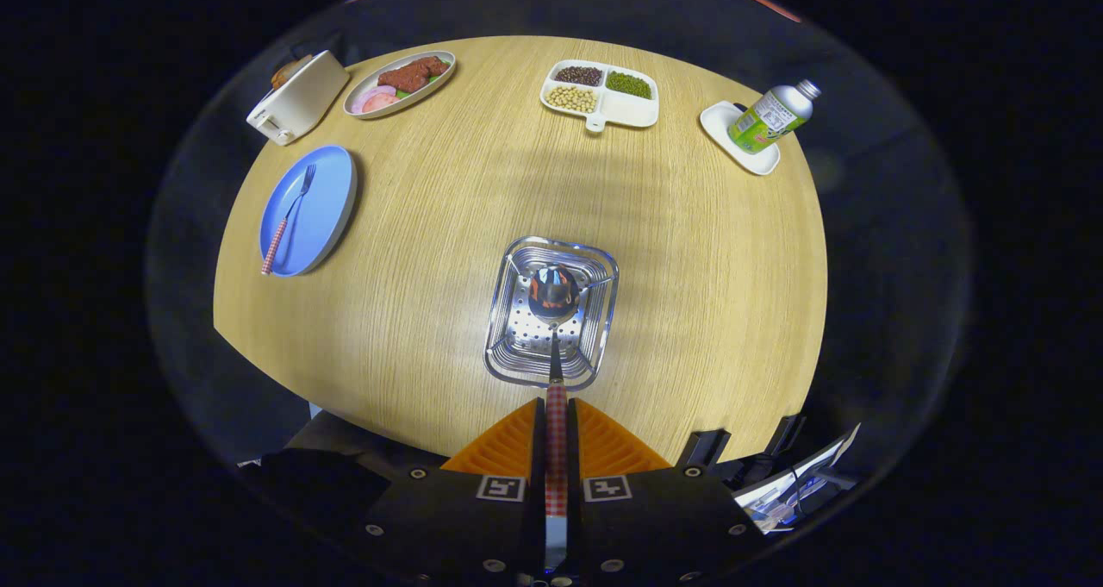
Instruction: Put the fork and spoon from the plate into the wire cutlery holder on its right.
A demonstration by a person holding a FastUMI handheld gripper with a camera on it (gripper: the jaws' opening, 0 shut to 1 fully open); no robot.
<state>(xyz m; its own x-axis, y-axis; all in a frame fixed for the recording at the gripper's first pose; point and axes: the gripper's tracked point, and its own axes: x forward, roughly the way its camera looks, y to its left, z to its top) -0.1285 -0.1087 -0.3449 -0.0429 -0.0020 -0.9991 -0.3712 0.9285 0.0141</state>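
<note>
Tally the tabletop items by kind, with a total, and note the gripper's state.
Cutlery: 2, the fork on the blue plate and the spoon over the wire cutlery holder.
Dishes: 4.
Holder: 1.
Toaster: 1.
Bottle: 1.
Total: 9.
Gripper: shut on the spoon.

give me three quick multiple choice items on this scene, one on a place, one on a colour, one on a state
1. Where is the fork?
A. on the plate
B. in the wire cutlery holder
C. beside the bottle

2. What colour is that plate?
A. white
B. blue
C. green

3. What is the hand-held gripper doing?
A. open
B. shut on nothing
C. shut on the spoon

Answers:
1 A, the fork lies across the plate.
2 B, the plate looks blue.
3 C, both fingers press the spoon's handle, its bowl over the holder.
</note>
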